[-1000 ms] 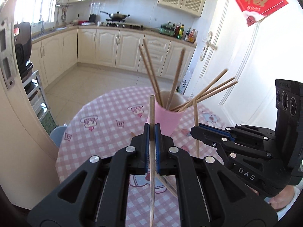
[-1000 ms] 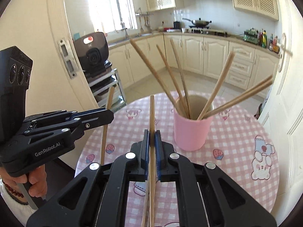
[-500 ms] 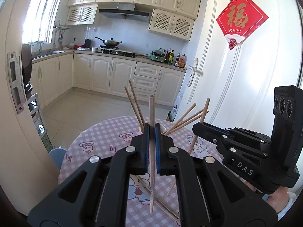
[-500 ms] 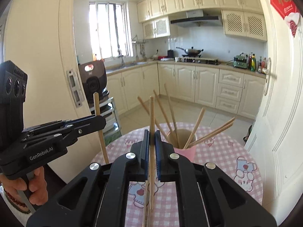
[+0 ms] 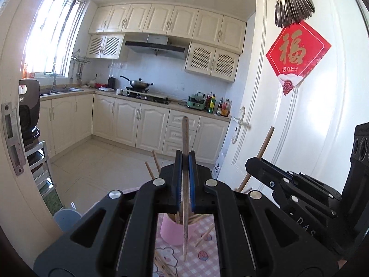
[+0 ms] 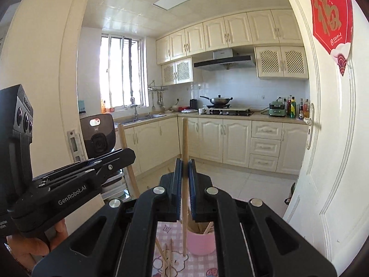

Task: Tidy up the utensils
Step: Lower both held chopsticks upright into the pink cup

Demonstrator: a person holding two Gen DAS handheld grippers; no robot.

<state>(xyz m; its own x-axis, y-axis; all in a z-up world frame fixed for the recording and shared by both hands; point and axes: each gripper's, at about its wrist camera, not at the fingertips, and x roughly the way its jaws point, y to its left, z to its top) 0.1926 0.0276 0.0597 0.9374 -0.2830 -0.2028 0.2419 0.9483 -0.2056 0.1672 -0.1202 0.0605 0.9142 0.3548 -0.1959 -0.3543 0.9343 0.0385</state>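
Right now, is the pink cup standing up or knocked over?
Standing up. The pink cup sits on the checked tablecloth with its open mouth upward, and chopsticks poke out of its top.

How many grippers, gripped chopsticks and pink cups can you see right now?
Grippers: 2, the left gripper and the right gripper
Gripped chopsticks: 2, the left chopstick and the right chopstick
Pink cup: 1
Total: 5
The other chopsticks are mostly hidden, so they are not counted.
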